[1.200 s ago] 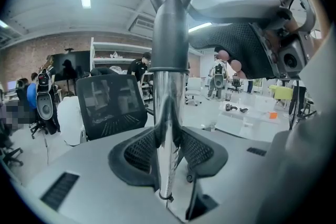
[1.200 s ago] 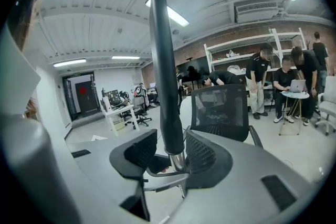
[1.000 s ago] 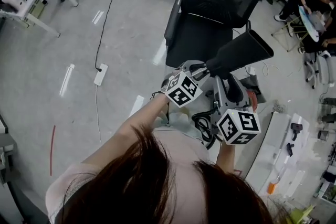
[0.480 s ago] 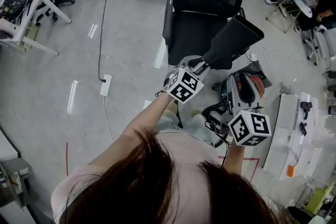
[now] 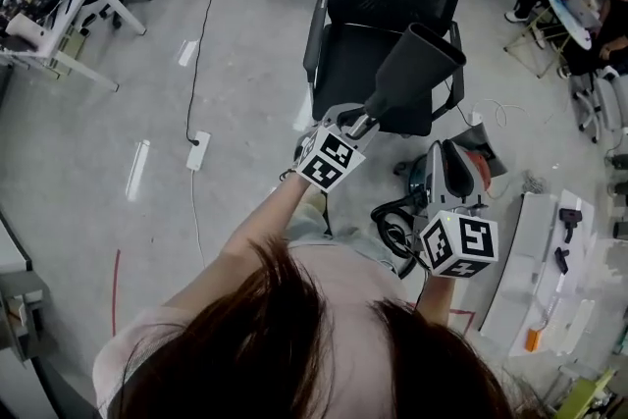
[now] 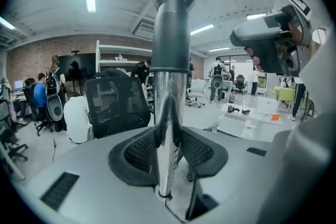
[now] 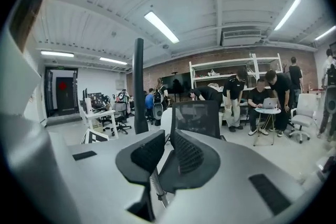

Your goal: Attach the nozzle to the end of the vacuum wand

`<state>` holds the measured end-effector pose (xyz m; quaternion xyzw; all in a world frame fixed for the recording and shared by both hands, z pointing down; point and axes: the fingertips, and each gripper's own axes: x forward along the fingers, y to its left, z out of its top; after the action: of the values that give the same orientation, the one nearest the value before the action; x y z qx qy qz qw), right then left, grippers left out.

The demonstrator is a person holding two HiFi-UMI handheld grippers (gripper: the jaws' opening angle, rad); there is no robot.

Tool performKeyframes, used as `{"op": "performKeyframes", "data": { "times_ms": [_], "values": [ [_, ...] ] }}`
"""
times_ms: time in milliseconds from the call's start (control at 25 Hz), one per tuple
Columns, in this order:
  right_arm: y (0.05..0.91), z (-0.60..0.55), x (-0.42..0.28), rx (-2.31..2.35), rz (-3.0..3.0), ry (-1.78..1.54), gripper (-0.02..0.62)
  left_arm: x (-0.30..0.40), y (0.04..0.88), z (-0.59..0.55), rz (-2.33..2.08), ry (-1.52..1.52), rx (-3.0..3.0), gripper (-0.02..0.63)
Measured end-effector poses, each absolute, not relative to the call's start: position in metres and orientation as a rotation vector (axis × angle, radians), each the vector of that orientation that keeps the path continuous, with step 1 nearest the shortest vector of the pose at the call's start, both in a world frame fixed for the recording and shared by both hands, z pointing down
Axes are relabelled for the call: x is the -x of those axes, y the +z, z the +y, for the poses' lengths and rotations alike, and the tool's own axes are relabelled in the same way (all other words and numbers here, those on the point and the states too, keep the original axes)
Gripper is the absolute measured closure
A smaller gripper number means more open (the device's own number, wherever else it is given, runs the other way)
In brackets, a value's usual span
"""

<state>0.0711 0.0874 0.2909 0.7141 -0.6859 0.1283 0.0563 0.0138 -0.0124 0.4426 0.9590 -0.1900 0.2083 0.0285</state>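
Seating looks done: the vacuum wand (image 6: 167, 107) is clamped in the left tool (image 5: 355, 123), nozzle (image 5: 412, 64) fitted on its end. The right tool (image 7: 168, 147) is being closed, empty; a confirming push is needed.

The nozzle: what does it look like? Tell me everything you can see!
The nozzle is dark grey and looks like plastic. It starts round like a pipe, then spreads into a wide, flat mouth. It sits on the end of a shiny silver tube and points up and away from the person. The left tongs are shut on the tube just below it. Nothing else seems to touch it.
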Motion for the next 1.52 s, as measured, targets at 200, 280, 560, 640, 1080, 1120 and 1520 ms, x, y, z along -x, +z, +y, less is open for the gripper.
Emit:
{"op": "performKeyframes", "data": {
  "times_ms": [200, 280, 560, 640, 1080, 1120, 1520],
  "values": [
    [0.285, 0.106, -0.089, -2.122, -2.127, 0.347, 0.535, -0.013, 0.445, -0.002, -0.652, 0.658, -2.935, 0.456],
    [0.285, 0.115, -0.097, -2.095, -2.138, 0.331, 0.535, -0.015, 0.445, 0.003, -0.698, 0.654, -2.921, 0.456],
    [0.292, 0.155, -0.113, -2.003, -2.202, 0.324, 0.535, -0.016, 0.449, 0.021, -0.843, 0.657, -2.858, 0.456],
    [0.294, 0.166, -0.117, -1.983, -2.217, 0.323, 0.535, -0.017, 0.449, 0.025, -0.870, 0.663, -2.850, 0.457],
    [0.304, 0.219, -0.142, -1.955, -2.264, 0.324, 0.546, -0.029, 0.444, 0.053, -0.948, 0.675, -2.835, 0.456],
    [0.304, 0.222, -0.144, -1.954, -2.266, 0.321, 0.546, -0.029, 0.444, 0.055, -0.952, 0.672, -2.831, 0.456],
    [0.307, 0.239, -0.156, -1.957, -2.274, 0.317, 0.546, -0.035, 0.448, 0.067, -0.972, 0.691, -2.819, 0.456]
  ]
}}
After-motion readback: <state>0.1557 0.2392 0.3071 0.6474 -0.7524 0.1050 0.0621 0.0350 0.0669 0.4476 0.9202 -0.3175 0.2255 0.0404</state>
